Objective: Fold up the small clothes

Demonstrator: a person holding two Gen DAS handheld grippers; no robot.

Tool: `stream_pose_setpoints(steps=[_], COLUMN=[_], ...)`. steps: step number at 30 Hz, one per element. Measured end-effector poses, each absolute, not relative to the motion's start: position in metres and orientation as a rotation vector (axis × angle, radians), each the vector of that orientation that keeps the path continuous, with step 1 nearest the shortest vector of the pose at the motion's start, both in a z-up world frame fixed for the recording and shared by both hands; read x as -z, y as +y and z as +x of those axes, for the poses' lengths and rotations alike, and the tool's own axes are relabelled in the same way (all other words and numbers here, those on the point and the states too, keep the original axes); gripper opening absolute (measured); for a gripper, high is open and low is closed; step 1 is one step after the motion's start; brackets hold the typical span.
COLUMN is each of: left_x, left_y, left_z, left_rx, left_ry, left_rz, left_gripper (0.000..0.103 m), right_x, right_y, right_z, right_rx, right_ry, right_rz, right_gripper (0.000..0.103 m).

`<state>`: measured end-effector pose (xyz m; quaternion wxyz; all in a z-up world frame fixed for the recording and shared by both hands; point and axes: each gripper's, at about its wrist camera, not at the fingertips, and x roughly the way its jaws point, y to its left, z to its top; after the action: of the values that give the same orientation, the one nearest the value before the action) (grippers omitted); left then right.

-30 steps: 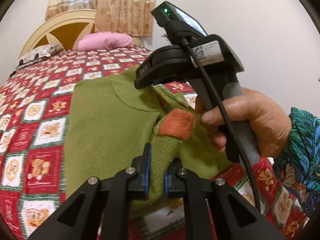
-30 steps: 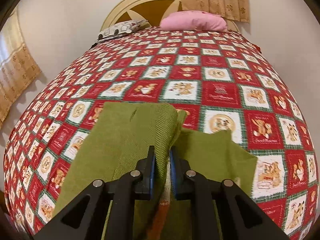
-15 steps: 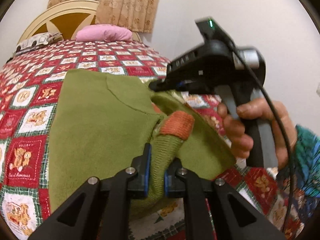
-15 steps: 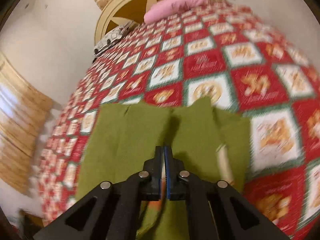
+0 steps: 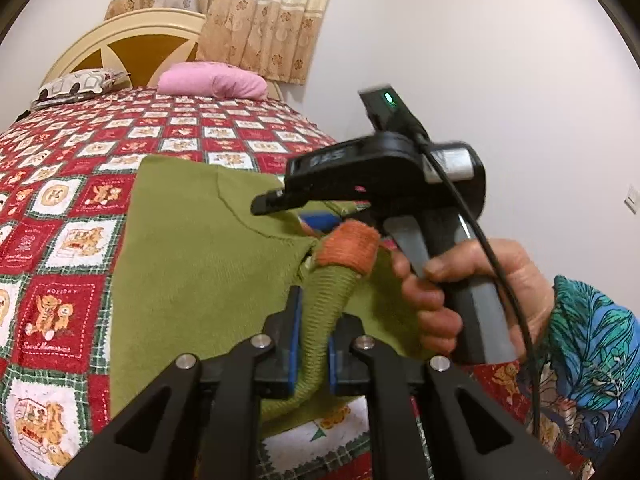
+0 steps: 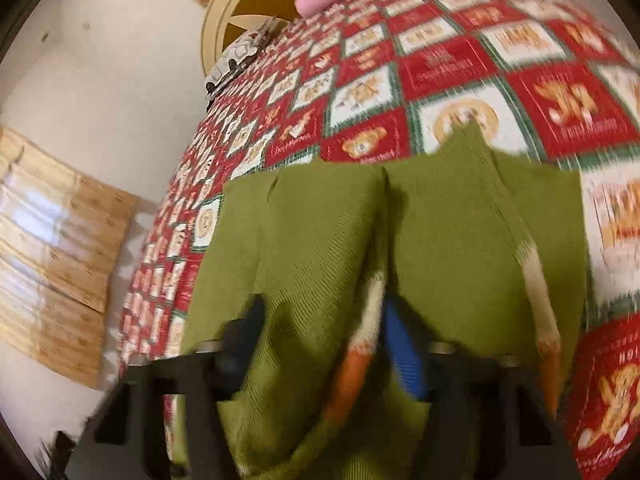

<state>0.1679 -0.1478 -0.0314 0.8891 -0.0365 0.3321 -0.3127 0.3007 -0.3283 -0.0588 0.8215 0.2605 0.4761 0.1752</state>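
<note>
One green sweater (image 5: 192,264) lies on the bed's red patchwork quilt (image 5: 60,208), two pillows (image 5: 212,80) at the far headboard. The left gripper (image 5: 312,344) has its fingers clamped on the sweater's ribbed sleeve, whose orange cuff (image 5: 348,244) rises beyond. Only the left view shows the right hand (image 5: 472,288) around its handle, level, fingers pointing left. The right gripper (image 6: 332,344) is spread wide, cloth bunched between; its view is blurred.

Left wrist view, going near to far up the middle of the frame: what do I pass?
Left gripper clamped on the ribbed green sleeve → orange knitted cuff → flat green sweater body → red-and-white patchwork teddy-bear quilt → pink pillow → cream round headboard → beige patterned curtain.
</note>
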Motion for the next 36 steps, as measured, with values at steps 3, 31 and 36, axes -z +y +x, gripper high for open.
stream_pose_setpoints(steps=[3,31,36], left_x=[0.033,0.051,0.056], left_y=[-0.153,-0.244,-0.248], left_z=[0.172,0.176,0.177], left_rx=[0.655,0.75,0.737], left_ry=[0.711,0.813,0.835], left_rz=[-0.061,0.073,0.086], left_gripper=[0.011,0.011,0.012], right_x=[0.053,0.053,0.058], right_y=[-0.324,-0.404,-0.404], right_z=[0.303,0.292,0.29], right_rx=[-0.351,-0.175,-0.167], right_ry=[0.984,0.936,0.921], right_rz=[0.503,0.343,0.355], right_gripper=[0.013,0.011,0.011])
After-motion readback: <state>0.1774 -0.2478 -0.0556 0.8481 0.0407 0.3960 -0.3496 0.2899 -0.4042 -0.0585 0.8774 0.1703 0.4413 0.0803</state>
